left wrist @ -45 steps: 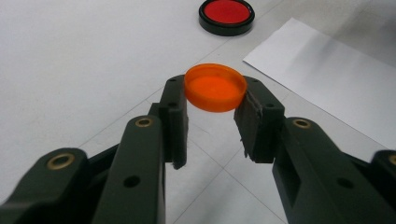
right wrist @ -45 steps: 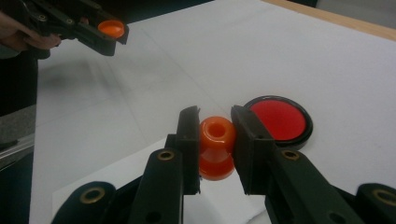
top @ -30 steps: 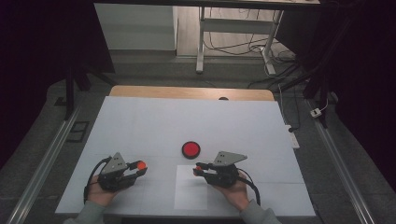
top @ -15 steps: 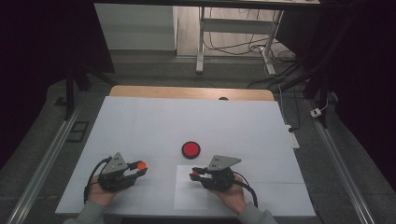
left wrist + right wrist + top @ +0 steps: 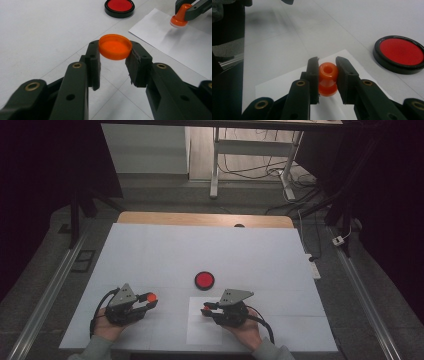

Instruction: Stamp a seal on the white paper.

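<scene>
My left gripper (image 5: pixel 149 301) is shut on a shallow orange cap (image 5: pixel 115 46), gripped by its rim and held just above the white table (image 5: pixel 250 255). At the front right, my right gripper (image 5: pixel 206 309) is shut on a small orange stamp (image 5: pixel 327 77), pinched at its waisted handle. The stamp (image 5: pixel 179 18) hangs base-down close over a white paper sheet (image 5: pixel 205 330); I cannot tell whether it touches. A round red ink pad (image 5: pixel 204 280) in a black case lies open on the table beyond both grippers.
A wooden strip (image 5: pixel 200 219) runs along the table's far edge. Metal rails (image 5: pixel 45 305) flank the table on both sides. Beyond the table stand desk legs with cables (image 5: pixel 250 170) on the floor.
My right gripper has shifted slightly left and nearer with the stamp, over the paper. The left gripper and cap have stayed put.
</scene>
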Tool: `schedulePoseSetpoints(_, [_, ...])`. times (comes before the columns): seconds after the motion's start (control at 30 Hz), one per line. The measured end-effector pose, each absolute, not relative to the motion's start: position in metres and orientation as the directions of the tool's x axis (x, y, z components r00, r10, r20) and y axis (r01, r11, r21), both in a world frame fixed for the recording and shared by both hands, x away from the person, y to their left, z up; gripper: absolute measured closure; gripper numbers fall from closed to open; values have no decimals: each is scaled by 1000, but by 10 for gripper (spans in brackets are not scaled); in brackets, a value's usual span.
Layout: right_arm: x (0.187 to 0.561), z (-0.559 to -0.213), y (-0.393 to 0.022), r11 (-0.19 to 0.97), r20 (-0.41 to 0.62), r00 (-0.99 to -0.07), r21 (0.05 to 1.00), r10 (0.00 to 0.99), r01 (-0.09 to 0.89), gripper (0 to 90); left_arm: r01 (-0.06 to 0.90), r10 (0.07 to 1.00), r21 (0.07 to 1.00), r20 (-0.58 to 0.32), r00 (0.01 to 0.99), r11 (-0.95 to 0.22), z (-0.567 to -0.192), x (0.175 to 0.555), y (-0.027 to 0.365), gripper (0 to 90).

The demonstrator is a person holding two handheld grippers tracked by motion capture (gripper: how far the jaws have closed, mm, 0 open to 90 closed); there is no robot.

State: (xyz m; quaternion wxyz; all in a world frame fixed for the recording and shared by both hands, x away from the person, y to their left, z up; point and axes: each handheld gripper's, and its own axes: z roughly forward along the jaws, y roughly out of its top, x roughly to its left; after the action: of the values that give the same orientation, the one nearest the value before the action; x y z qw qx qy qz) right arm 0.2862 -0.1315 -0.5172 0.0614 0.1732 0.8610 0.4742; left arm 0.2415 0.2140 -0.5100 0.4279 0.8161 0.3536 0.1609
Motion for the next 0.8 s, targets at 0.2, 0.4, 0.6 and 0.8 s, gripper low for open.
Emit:
schedulePoseSetpoints(0.2, [286, -520, -131, 498, 59, -932, 832, 358, 244, 720, 440, 713, 810, -39, 700, -388, -510, 242, 214, 647])
schedulePoseSetpoints(0.4, [286, -522, -130, 503, 56, -932, 830, 357, 243, 720, 440, 713, 809, -38, 700, -389, -511, 242, 213, 647])
schedulePoseSetpoints(0.6, [287, -524, -129, 505, 56, -932, 828, 357, 244, 720, 441, 714, 809, -38, 699, -388, -511, 242, 213, 647])
schedulePoseSetpoints(0.8, [286, -525, -128, 518, 43, -931, 822, 362, 239, 720, 441, 713, 809, -39, 700, -389, -511, 242, 213, 647])
